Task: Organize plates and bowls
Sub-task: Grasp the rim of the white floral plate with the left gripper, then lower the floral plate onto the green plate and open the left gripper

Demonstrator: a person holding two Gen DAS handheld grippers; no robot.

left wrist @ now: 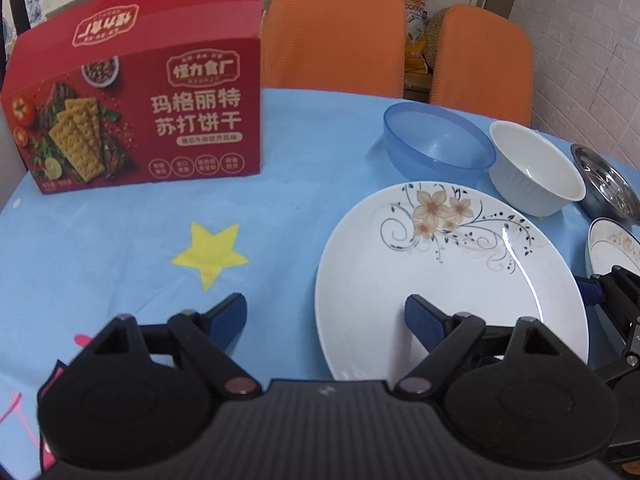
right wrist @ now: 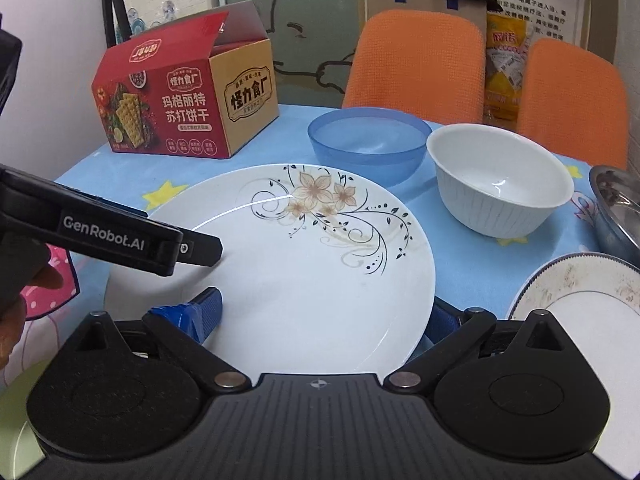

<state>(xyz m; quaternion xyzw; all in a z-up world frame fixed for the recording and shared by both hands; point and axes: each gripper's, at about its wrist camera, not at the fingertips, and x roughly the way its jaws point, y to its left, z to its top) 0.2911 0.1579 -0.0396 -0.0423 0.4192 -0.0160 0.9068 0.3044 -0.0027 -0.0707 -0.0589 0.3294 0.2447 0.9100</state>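
A large white plate with a flower pattern (left wrist: 448, 280) (right wrist: 304, 268) lies on the blue tablecloth. My left gripper (left wrist: 324, 316) is open, its right finger over the plate's near left rim, its left finger over the cloth. My right gripper (right wrist: 324, 316) is open wide, straddling the plate's near edge with one finger on each side. Behind the plate stand a blue plastic bowl (left wrist: 436, 144) (right wrist: 366, 140) and a white bowl (left wrist: 534, 168) (right wrist: 500, 180). A smaller rimmed plate (left wrist: 612, 248) (right wrist: 580, 292) and a steel bowl (left wrist: 604, 184) (right wrist: 618, 208) sit at the right.
A red cracker box (left wrist: 136, 104) (right wrist: 176, 108) stands at the back left of the table. Two orange chairs (left wrist: 336, 32) (right wrist: 416, 64) stand behind the table. The left gripper's body (right wrist: 108, 236) reaches in over the plate's left side in the right wrist view.
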